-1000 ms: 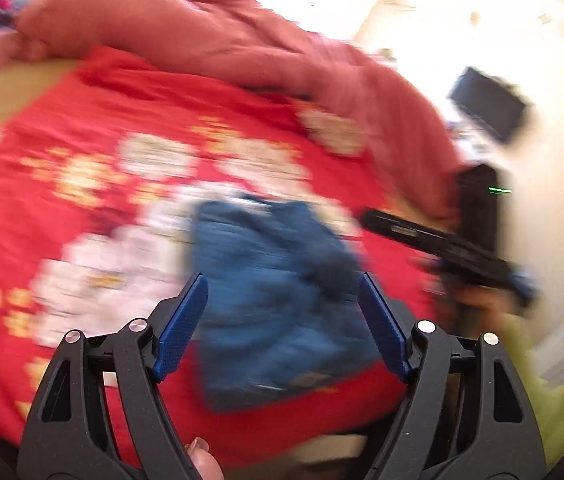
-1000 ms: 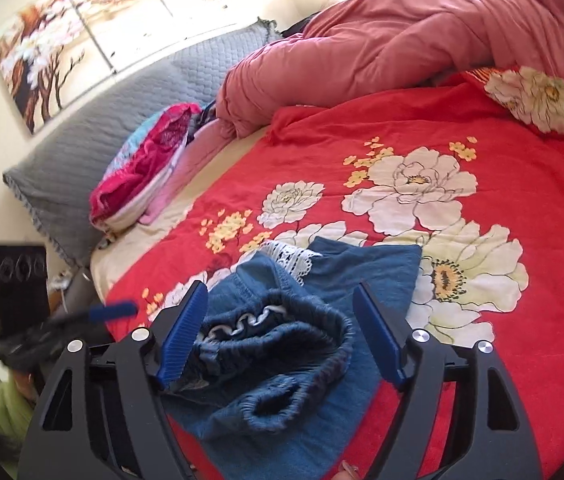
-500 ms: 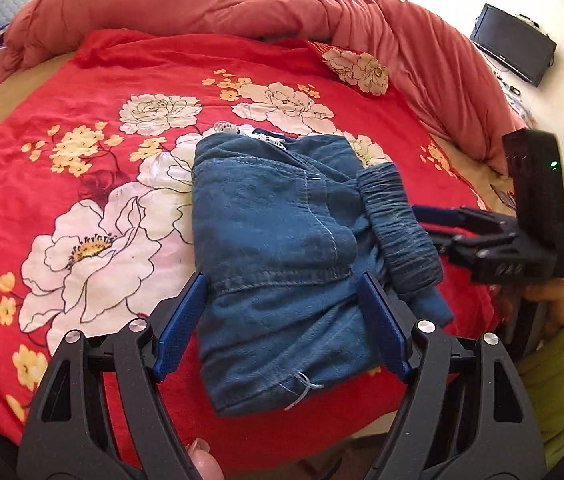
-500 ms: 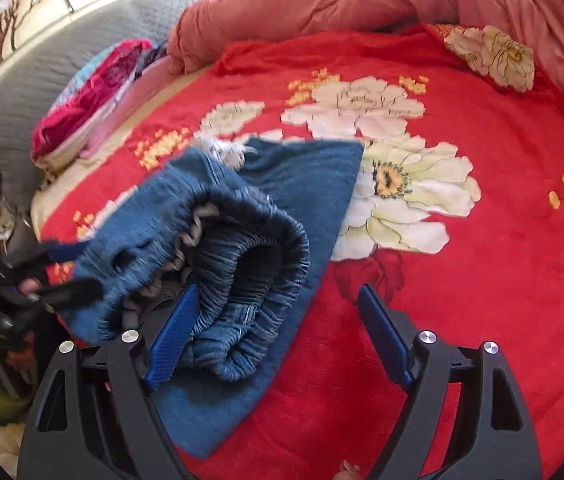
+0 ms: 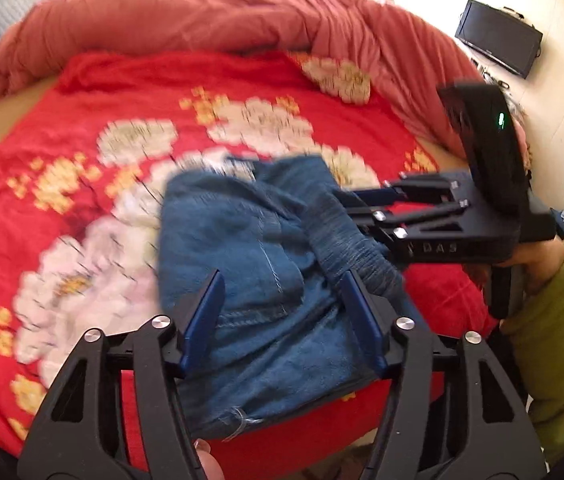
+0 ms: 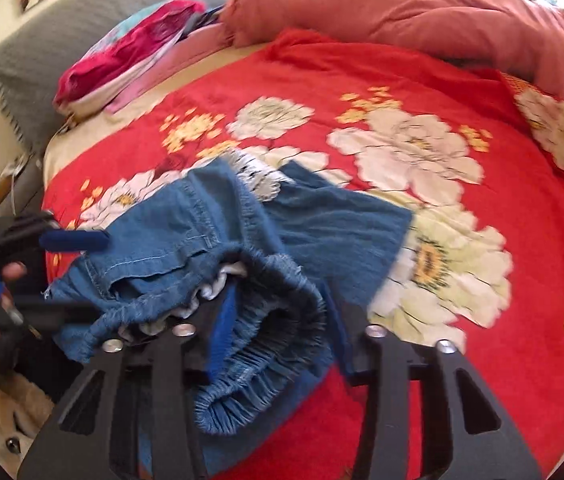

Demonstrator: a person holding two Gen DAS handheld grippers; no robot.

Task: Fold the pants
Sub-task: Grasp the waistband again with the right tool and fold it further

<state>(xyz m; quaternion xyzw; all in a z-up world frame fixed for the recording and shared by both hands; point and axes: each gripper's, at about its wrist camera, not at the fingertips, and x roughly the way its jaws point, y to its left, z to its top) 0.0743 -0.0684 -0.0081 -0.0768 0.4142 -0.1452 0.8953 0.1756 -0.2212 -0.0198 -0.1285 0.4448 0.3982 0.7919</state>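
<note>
Folded blue denim pants (image 5: 258,264) lie on the red flowered bedspread (image 5: 82,160) near the bed's front edge. My left gripper (image 5: 282,320) is open, its blue pads either side of the pants' near end. My right gripper (image 6: 278,328) has its fingers pushed around the bunched elastic waistband (image 6: 266,344), which fills the gap between the pads; the jaws look partly closed on it. In the left wrist view the right gripper (image 5: 366,204) reaches into the waistband from the right. The pants also show in the right wrist view (image 6: 202,236).
A rumpled salmon duvet (image 5: 202,16) lies along the far side of the bed. Pink and red clothes (image 6: 130,52) are piled by a grey headboard (image 6: 42,32). A black TV (image 5: 498,38) hangs on the right wall. The bed edge is just below the pants.
My right gripper has pushed into the waistband and its jaws have narrowed around it. My left gripper has moved in closer over the pants' near end and narrowed a little.
</note>
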